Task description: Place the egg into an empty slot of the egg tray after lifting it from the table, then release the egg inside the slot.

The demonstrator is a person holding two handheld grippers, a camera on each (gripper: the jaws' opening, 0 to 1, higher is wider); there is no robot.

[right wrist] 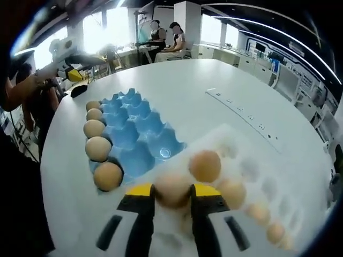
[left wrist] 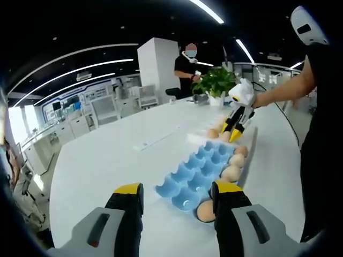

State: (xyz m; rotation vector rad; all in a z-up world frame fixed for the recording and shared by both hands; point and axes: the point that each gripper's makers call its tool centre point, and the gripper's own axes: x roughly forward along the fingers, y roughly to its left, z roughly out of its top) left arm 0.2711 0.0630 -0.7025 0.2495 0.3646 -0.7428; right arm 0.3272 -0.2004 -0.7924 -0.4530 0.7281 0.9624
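White table [left wrist: 107, 155] spreads wide and bare left of my blue egg tray [left wrist: 201, 171]. My right gripper [right wrist: 171, 194] clenches an egg [right wrist: 172, 190] beside the tray's near edge; my left gripper [left wrist: 177, 194] hangs released, nothing between its jaws.

One blue egg tray [right wrist: 140, 134], five eggs [right wrist: 98, 148] in it; one white tray [right wrist: 252, 160]; two grippers [right wrist: 171, 193].

No readable text anywhere here: the blue egg tray [left wrist: 201, 174] carries no label or number. Beyond that tray, the wall panels and screens are too blurred and small to make out any lettering.
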